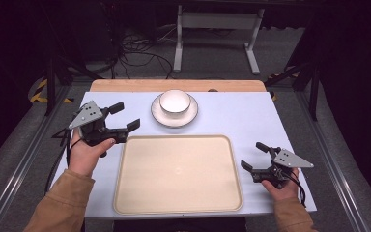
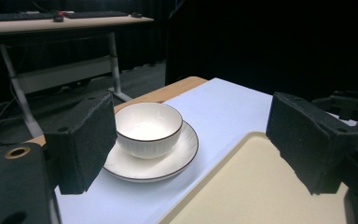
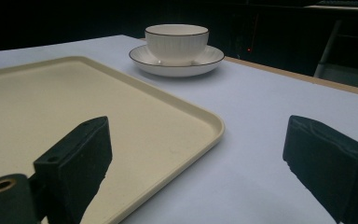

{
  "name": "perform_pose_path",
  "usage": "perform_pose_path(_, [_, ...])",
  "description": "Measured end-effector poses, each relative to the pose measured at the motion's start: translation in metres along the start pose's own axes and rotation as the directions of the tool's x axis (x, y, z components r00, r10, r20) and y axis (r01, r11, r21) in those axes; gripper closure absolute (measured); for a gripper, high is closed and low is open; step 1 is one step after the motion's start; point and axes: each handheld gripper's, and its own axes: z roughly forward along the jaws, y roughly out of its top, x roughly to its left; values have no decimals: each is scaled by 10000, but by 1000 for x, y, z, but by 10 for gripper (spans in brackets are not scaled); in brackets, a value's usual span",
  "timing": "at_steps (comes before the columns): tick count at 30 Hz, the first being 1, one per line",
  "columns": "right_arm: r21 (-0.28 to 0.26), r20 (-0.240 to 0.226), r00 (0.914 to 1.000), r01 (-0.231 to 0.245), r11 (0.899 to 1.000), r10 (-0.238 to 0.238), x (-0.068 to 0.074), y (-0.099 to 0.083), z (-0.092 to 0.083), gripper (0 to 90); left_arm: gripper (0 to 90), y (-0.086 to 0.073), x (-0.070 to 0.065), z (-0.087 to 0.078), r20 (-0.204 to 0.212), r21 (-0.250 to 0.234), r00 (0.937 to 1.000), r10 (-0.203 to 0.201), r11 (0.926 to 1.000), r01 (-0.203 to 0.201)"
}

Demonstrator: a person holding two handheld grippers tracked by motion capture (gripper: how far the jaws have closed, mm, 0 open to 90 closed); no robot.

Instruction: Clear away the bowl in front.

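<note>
Bowl (image 1: 175,102) on saucer (image 1: 163,117), beyond tray (image 1: 125,193)

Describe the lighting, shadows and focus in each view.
High view: table evenly lit, surroundings dark, shadows faint. Left gripper view: near jaws soft, bowl sharp, a soft shadow under the plate. Right gripper view: jaws blurred, tray rim clear, background black.

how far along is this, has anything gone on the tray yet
Nothing looks done yet: the tray is bare, and the bowl sits on its plate behind it. Nothing is in hand either; the left tool and right tool are both open, one at each side of the tray. Any moving is yet to come.
</note>
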Motion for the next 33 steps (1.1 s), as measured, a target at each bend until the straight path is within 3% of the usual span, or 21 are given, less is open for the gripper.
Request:
perform_pose_path(9, [-18, -5, 10000, -12, 10000, 12, 0, 0, 0, 84, 160, 9, 1, 23, 202, -173, 9998, 23, 9998, -19])
perform_pose_path(18, [-5, -4, 9999, -172, 9999, 172, -2, 0, 0, 84, 150, 19, 2, 46, 262, 64, 9991, 334, 9994, -336])
perform_pose_path(33, [30, 110, 9997, -200, 9998, 199, -2, 0, 0, 84, 150, 27, 7, 82, 432, 319, 9980, 451, 9984, -465])
